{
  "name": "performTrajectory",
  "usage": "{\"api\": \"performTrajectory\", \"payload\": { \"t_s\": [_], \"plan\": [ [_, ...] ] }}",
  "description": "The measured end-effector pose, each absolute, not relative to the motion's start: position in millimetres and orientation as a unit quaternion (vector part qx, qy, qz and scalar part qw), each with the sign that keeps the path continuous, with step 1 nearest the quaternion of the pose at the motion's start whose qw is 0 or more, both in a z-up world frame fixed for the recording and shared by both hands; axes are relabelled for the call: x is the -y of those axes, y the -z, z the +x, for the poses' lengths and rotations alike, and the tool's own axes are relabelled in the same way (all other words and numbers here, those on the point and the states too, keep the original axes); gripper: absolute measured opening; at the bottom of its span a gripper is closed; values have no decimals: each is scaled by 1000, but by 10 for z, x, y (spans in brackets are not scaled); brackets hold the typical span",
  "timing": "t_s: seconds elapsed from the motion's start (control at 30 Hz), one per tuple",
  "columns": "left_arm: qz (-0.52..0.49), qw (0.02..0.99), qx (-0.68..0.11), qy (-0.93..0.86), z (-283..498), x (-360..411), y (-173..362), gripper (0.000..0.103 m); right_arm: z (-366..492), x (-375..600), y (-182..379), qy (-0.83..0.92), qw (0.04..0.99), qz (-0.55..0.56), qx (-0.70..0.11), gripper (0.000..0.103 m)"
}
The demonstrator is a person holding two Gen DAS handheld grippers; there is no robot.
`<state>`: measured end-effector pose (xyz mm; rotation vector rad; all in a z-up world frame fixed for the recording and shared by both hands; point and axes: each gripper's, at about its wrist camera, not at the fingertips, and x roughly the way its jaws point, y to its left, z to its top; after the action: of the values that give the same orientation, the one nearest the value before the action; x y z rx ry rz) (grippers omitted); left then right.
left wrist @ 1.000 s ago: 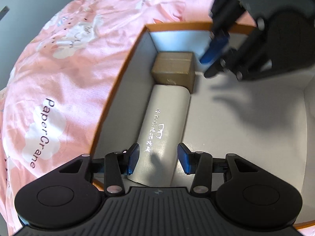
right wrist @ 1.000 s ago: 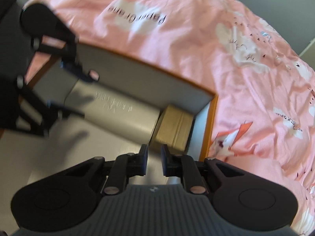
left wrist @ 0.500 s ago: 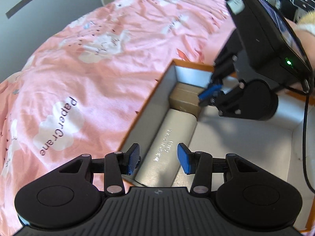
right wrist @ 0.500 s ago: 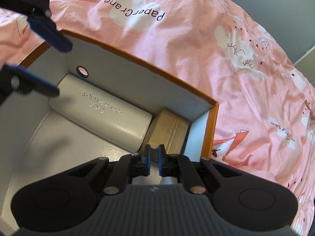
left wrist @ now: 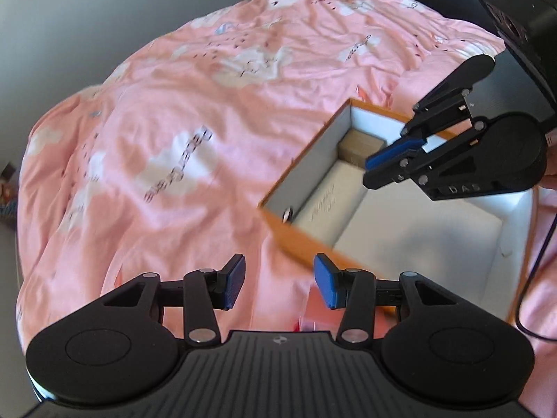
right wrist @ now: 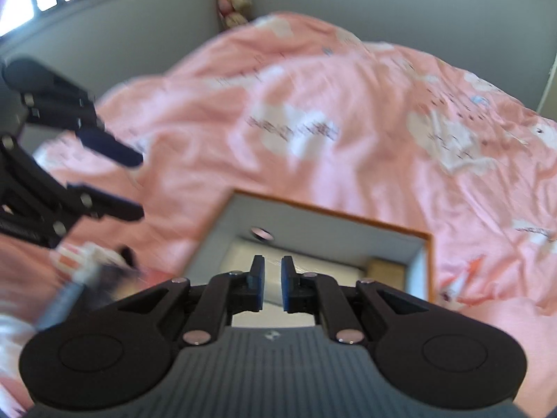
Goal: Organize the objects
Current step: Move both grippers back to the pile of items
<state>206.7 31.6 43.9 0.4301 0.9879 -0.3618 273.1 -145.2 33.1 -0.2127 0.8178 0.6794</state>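
An orange-edged box with grey inner walls lies on the pink bedspread. Inside it lie a long white case and a small brown box at the far end. My left gripper is open and empty, held above the bedspread just in front of the box's near wall. My right gripper hovers above the box with its jaws a small gap apart and nothing between them. The box, the white case and the brown box also show in the right wrist view.
The pink bedspread with white clouds covers the bed all around. Blurred small objects in white, orange and red lie on the bed left of the box. Grey walls stand behind. A black cable hangs at the right.
Both grippers have lifted and drawn back out of the box. The left one now sits outside its near wall. The right jaws have parted slightly.
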Motion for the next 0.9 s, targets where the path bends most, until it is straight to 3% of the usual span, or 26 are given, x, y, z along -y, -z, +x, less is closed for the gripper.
{"api": "performTrajectory", "payload": {
  "t_s": [0.3,0.4,0.5,0.73,0.9],
  "plan": [
    [188,831,-495,170,1515,-614,-401,62,2252,839,-399,-394,822,-99,-399,19],
    [191,823,-505,178,1367,-675,-282,64,2115,667,-312,-403,810,-106,-412,20],
    [177,817,-515,188,1266,-752,-147,69,2014,538,-192,-413,797,-111,-428,29],
    [168,797,-534,227,1211,-874,196,75,1914,377,68,-409,780,-131,-455,30],
    [164,792,-537,239,1221,-877,313,78,1894,331,201,-395,777,-163,-462,37]
  ]
}}
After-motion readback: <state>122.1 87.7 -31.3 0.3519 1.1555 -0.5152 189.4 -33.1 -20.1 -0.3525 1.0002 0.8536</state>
